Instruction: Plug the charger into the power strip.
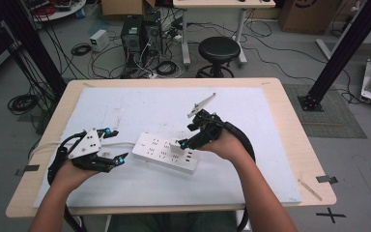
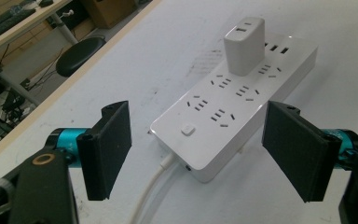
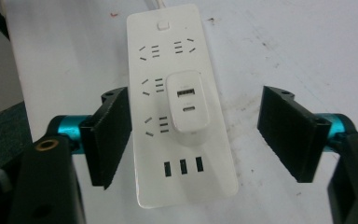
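A wooden bench (image 1: 290, 125) is seen from above, covered by a white mat (image 1: 140, 104). A white power strip (image 1: 164, 152) lies flat on the mat, near the bench's front edge and about midway across it. Its cord (image 1: 121, 143) leaves its left end. A white charger (image 1: 176, 146) is plugged upright into the strip, toward the strip's right end, next to a row of three USB ports (image 3: 182, 166).

The left gripper (image 1: 113, 145) is held just off the strip's left end, by the cord. Its fingers (image 2: 107, 147) are spread wide and hold nothing; in the left gripper view the strip's switch end sits between and beyond them. The right gripper (image 1: 188, 135) hangs over the strip's right half. Its fingers (image 3: 286, 130) are also spread wide and empty, and in the right gripper view they flank the charger at some height above the strip, touching neither.

The work in hand is judged to be pulling the charger out. Risk is seen mainly in the strip being loose: if the left end is not pinned, the whole strip could be lifted with the charger. If the right fingers are closed off-centre or too high, the smooth charger could slip or be rocked sideways, and its prongs strained.
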The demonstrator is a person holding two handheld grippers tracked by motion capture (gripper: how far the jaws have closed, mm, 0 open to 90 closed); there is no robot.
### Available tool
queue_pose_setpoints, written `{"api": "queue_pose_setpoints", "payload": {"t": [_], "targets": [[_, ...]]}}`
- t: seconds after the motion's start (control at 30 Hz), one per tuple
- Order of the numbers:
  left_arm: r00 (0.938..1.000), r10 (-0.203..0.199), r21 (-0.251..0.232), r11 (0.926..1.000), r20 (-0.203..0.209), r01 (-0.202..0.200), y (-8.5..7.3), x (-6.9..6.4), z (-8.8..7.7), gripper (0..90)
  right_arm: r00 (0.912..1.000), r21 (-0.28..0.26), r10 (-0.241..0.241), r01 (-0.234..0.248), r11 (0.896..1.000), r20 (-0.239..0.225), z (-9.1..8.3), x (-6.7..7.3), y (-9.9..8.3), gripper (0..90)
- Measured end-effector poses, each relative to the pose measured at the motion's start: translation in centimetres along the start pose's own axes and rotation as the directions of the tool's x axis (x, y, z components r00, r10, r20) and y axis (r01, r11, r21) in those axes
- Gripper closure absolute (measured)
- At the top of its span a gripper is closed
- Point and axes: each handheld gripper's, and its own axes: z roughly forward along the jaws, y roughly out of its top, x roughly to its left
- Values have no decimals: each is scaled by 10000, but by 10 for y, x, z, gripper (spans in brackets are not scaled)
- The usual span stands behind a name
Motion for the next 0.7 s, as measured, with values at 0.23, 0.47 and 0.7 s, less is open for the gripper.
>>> {"api": "queue_pose_setpoints", "payload": {"t": [0.23, 0.47, 0.7], "targets": [[9999, 32, -179, 9998, 141, -30, 2, -2, -1, 240, 9995, -1190, 281, -266, 9925, 111, -21, 1, -23, 213], [9997, -57, -338, 9994, 230, 65, 2, -3, -3, 240, 9996, -2220, 265, -233, 9748, 116, -41, 4, -44, 206], [9995, -168, -303, 9994, 283, 176, 1, -2, -2, 240, 9985, -2843, 535, -473, 9576, 139, -50, 3, -66, 203]]}}
